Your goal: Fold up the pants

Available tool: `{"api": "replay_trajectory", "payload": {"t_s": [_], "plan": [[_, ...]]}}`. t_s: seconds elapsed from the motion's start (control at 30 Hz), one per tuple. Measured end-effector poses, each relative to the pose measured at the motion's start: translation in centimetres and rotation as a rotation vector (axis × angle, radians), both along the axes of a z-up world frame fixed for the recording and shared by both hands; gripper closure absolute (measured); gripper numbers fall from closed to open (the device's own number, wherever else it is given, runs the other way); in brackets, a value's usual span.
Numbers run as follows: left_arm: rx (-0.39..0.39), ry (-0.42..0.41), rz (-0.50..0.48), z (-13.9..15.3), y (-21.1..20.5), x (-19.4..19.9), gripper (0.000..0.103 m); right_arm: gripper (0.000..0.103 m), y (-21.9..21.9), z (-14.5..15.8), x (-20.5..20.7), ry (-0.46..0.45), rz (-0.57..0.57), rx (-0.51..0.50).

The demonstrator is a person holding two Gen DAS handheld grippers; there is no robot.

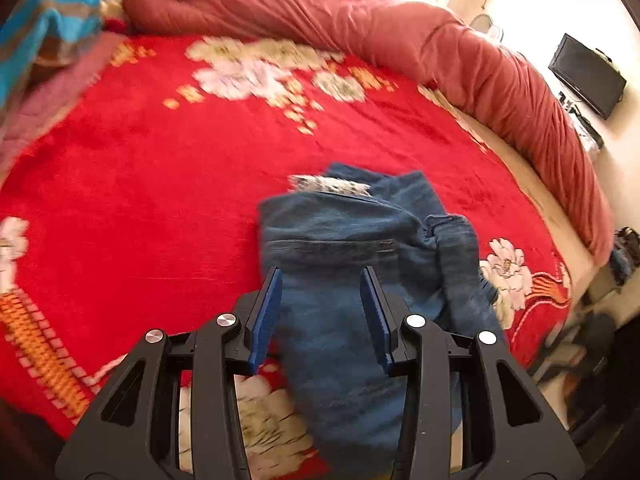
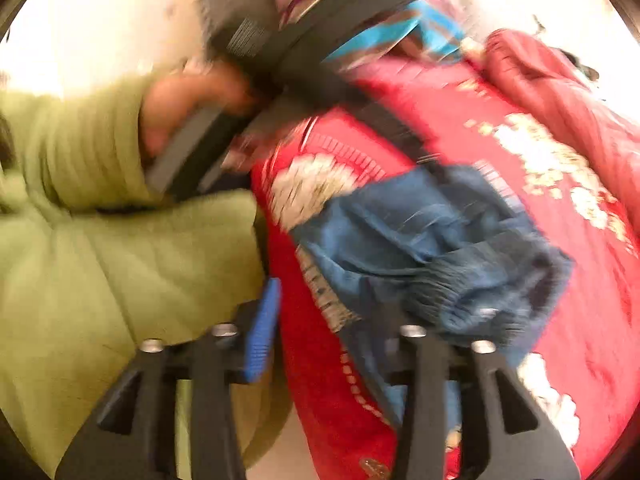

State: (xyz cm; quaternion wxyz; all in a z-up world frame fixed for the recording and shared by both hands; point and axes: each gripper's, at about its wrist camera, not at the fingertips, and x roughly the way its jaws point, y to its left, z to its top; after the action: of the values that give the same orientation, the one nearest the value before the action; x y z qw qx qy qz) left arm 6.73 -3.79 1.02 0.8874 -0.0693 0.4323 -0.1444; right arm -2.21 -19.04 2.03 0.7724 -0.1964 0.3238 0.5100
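Looking at the jeans: they sit on the red floral blanket, towards its near edge, already bunched into a rough folded stack with the waistband and pale lining at the far end.

Left gripper: jaws part open, hovering above the near end of the denim. Fabric shows between the blue pads, but they don't press on it, so nothing is held.

Right gripper: only the left blue pad is clear in its own view. The other finger is lost in motion blur against the jeans, so you can't tell if it's gripping or free. The ribbed cuff lies right at that finger.

Handling, my read:
- Denim is soft but thick. It holds a crease poorly and springs back when stacked several layers deep.
- Moderate weight. A lifted end will drag the rest across the plush blanket rather than slide cleanly.
- Not fragile or slippery. You can pinch hard.
- The blanket pile is grabby, so lift before you move, don't push.

Where to grab:
- Take seams, the waistband or the cuff. They're stiffer and give the pads something to bite.
- Avoid pinching the flat middle of a panel. You'll pick up one layer only and peel the stack open.
- Pinch both corners of the same edge, one per gripper, so it travels square.

Your green sleeve crowds the right view.
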Motion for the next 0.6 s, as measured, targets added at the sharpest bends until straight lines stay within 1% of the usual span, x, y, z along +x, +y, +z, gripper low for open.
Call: {"api": "replay_trajectory", "payload": {"t_s": [0.03,0.1,0.17,0.23,0.3,0.4,0.47,0.5,0.53,0.57,0.6], "plan": [[0.002,-0.008,0.003,0.2,0.2,-0.4,0.071,0.055,-0.8,1.1,0.5,-0.005,-0.035,0.039],[0.014,-0.03,0.005,0.7,0.4,-1.7,0.071,0.054,-1.9,2.6,1.8,-0.045,-0.112,0.077],[0.019,-0.035,-0.009,0.7,0.0,-2.8,0.071,0.054,-2.2,3.5,3.6,-0.07,-0.182,0.071],[0.019,-0.026,-0.042,0.4,-0.9,-3.6,0.071,0.054,-1.7,3.8,4.9,-0.07,-0.2,0.069],[0.051,-0.003,-0.088,-0.4,-2.4,-4.4,0.071,0.054,-0.6,3.5,6.2,-0.064,-0.194,0.066],[0.1,0.039,-0.126,-2.1,-4.0,-4.7,0.07,0.054,1.3,2.1,9.2,-0.005,-0.228,0.014],[0.111,0.058,-0.13,-2.9,-4.3,-4.7,0.071,0.054,1.9,1.1,11.0,0.046,-0.253,-0.01],[0.112,0.06,-0.131,-3.0,-4.2,-4.6,0.071,0.057,2.3,-0.1,11.8,0.073,-0.279,-0.04],[0.109,0.059,-0.132,-2.9,-4.2,-4.6,0.071,0.057,2.6,-1.6,13.2,0.093,-0.353,-0.12],[0.107,0.058,-0.132,-3.0,-4.1,-4.7,0.071,0.061,2.4,-2.6,13.9,0.1,-0.392,-0.163],[0.106,0.059,-0.134,-3.1,-4.0,-4.8,0.071,0.062,2.2,-3.4,14.5,0.118,-0.415,-0.186]]}}
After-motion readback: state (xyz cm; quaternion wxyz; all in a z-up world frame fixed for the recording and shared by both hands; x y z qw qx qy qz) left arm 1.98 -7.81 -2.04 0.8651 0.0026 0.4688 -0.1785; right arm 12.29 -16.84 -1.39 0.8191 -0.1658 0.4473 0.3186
